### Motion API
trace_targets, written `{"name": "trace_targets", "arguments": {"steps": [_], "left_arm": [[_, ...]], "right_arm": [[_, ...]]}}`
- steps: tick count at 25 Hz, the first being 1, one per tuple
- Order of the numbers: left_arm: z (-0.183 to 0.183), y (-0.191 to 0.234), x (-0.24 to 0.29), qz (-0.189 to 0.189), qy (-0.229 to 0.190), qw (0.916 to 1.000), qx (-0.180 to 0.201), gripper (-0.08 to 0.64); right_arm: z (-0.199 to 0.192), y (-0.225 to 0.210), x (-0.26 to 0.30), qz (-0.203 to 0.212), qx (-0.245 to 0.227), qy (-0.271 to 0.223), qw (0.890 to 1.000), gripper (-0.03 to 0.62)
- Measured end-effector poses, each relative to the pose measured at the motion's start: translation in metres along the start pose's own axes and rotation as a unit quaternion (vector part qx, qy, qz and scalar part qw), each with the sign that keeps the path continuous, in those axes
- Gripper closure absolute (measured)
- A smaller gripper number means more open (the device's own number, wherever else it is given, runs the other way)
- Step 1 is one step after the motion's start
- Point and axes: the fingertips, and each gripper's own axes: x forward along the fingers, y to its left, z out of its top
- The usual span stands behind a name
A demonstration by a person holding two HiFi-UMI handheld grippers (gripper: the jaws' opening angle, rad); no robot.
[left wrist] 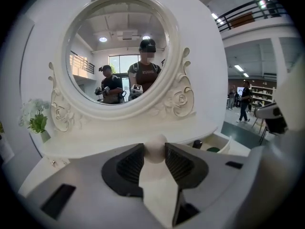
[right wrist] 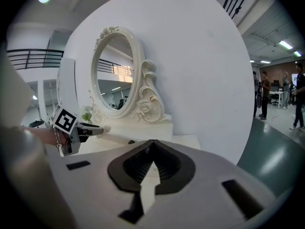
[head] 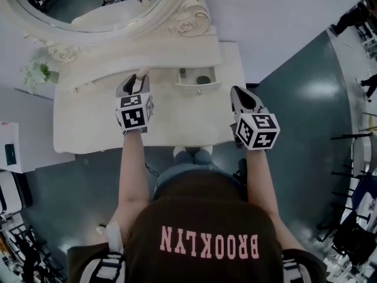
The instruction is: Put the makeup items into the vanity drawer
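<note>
Your left gripper (left wrist: 155, 152) was clamped on a pale, egg-shaped makeup item (left wrist: 155, 146), both pads pressing on its sides and its rounded end poking out past the fingertips. It hung over the back part of the white table (head: 177, 119), close in front of the raised shelf under the mirror.

Just ahead of that gripper and to its right, the vanity drawer (left wrist: 228, 146) stood open. A dark-capped item (left wrist: 197, 143) and something green (left wrist: 213, 150) lay inside it; what they were could not be made out.

Farther right, beyond the drawer, your right gripper (right wrist: 151, 148) had its jaws brought together with nothing between them. From the head view it hovered over the table's right front corner, well apart from the left gripper.

Beyond the left gripper rose the oval mirror (left wrist: 119, 51) in its carved white frame, with two people reflected in the glass. Off to the gripper's far left, at the end of the shelf, stood a small vase of white flowers (left wrist: 35, 116).
</note>
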Motion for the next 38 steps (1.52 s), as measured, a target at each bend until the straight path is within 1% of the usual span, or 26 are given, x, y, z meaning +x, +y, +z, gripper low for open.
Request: {"name": "trace_targets", "arguments": {"steps": [6, 13, 19, 24, 27, 30, 33, 36, 38], "left_arm": [[0.016, -0.036, 0.014, -0.037, -0.008, 0.9991, 0.022, 0.428], [0.028, -0.074, 0.024, -0.074, -0.015, 0.9965, 0.035, 0.428], [0.027, -0.124, 0.031, -0.127, -0.011, 0.9899, 0.063, 0.428], [0.022, -0.156, 0.033, -0.158, -0.005, 0.9841, 0.082, 0.426], [0.016, -0.164, 0.036, -0.160, -0.004, 0.9825, 0.096, 0.426], [0.007, -0.169, 0.039, -0.154, 0.010, 0.9825, 0.104, 0.423], [-0.002, -0.170, 0.041, -0.153, 0.024, 0.9828, 0.101, 0.422], [-0.005, -0.168, 0.042, -0.150, 0.031, 0.9837, 0.094, 0.388], [-0.004, -0.166, 0.042, -0.148, 0.030, 0.9842, 0.092, 0.387]], "right_arm": [[0.000, -0.022, -0.011, -0.026, 0.017, -0.010, 0.999, 0.600], [-0.009, -0.045, -0.027, -0.055, 0.033, -0.011, 0.998, 0.600], [-0.017, -0.063, -0.041, -0.077, 0.048, -0.011, 0.996, 0.600], [-0.023, -0.073, -0.051, -0.089, 0.056, -0.010, 0.994, 0.600], [-0.026, -0.078, -0.057, -0.093, 0.060, -0.008, 0.994, 0.600], [-0.029, -0.082, -0.060, -0.095, 0.064, -0.007, 0.993, 0.600], [-0.030, -0.083, -0.060, -0.093, 0.064, -0.004, 0.994, 0.600], [-0.030, -0.083, -0.058, -0.088, 0.063, -0.001, 0.994, 0.600], [-0.029, -0.083, -0.056, -0.086, 0.062, -0.002, 0.994, 0.600]]}}
